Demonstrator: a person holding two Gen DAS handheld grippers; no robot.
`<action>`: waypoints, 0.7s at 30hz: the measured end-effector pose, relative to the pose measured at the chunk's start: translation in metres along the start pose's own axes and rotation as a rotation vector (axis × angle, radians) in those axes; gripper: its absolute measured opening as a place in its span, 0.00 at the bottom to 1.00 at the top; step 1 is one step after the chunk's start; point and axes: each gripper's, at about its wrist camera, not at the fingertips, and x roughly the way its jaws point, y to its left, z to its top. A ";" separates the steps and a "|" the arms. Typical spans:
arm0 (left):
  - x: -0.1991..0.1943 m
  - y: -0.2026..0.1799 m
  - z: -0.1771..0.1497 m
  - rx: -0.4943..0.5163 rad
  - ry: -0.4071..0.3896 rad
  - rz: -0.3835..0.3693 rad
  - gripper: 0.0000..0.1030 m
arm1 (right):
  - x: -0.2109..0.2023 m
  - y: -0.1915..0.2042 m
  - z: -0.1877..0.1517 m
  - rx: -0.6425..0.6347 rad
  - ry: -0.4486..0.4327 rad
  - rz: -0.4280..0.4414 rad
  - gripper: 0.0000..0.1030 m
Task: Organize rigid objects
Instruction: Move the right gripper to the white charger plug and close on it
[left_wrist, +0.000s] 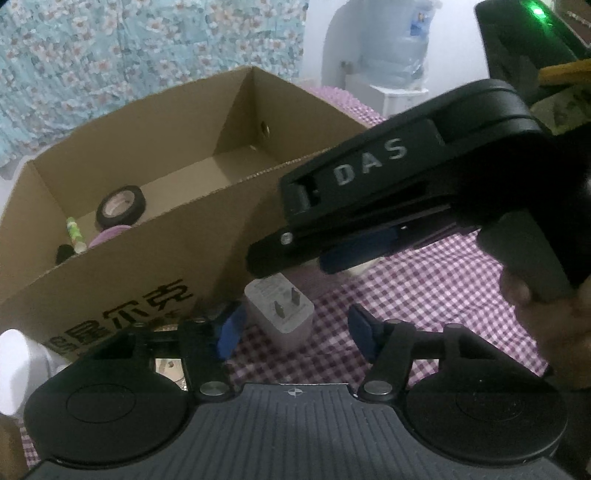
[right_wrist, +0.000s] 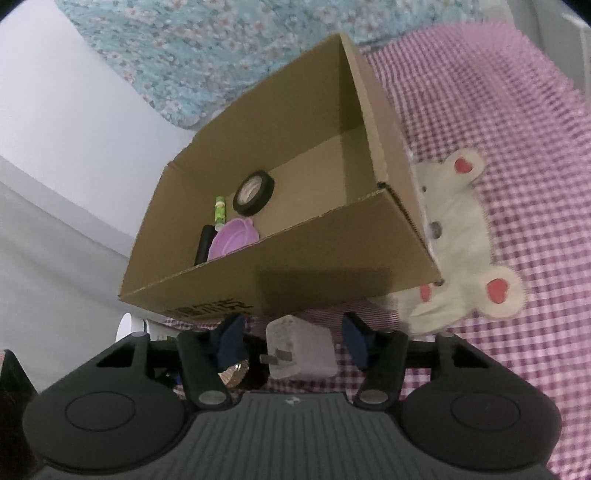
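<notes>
A white plug adapter (left_wrist: 280, 310) lies prongs-up on the pink checked cloth, close to the cardboard box (left_wrist: 122, 269). My left gripper (left_wrist: 295, 332) is open with the adapter between its blue pads. My right gripper (right_wrist: 291, 339) is open too, its pads on either side of the same adapter (right_wrist: 301, 350). In the left wrist view the right gripper's black body (left_wrist: 406, 192) hangs over the adapter. The box (right_wrist: 332, 258) holds a black tape roll (right_wrist: 253, 192), a green tube (right_wrist: 219, 209), a purple lid (right_wrist: 232, 240) and a black stick (right_wrist: 204, 245).
A white plush toy (right_wrist: 461, 236) lies against the box's right side. A white object (left_wrist: 18, 365) stands at the left by the box. A gold round thing (right_wrist: 234, 373) lies under the right gripper's left finger. A water dispenser (left_wrist: 391, 66) stands behind.
</notes>
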 end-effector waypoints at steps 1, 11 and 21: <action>0.001 0.001 0.000 -0.002 0.005 -0.005 0.59 | 0.003 -0.001 0.001 0.008 0.010 0.007 0.58; 0.018 0.004 0.006 -0.028 0.055 0.000 0.53 | 0.025 -0.010 0.008 0.044 0.092 0.017 0.55; 0.029 0.012 0.006 -0.085 0.111 -0.005 0.35 | 0.049 -0.018 0.011 0.079 0.145 0.032 0.53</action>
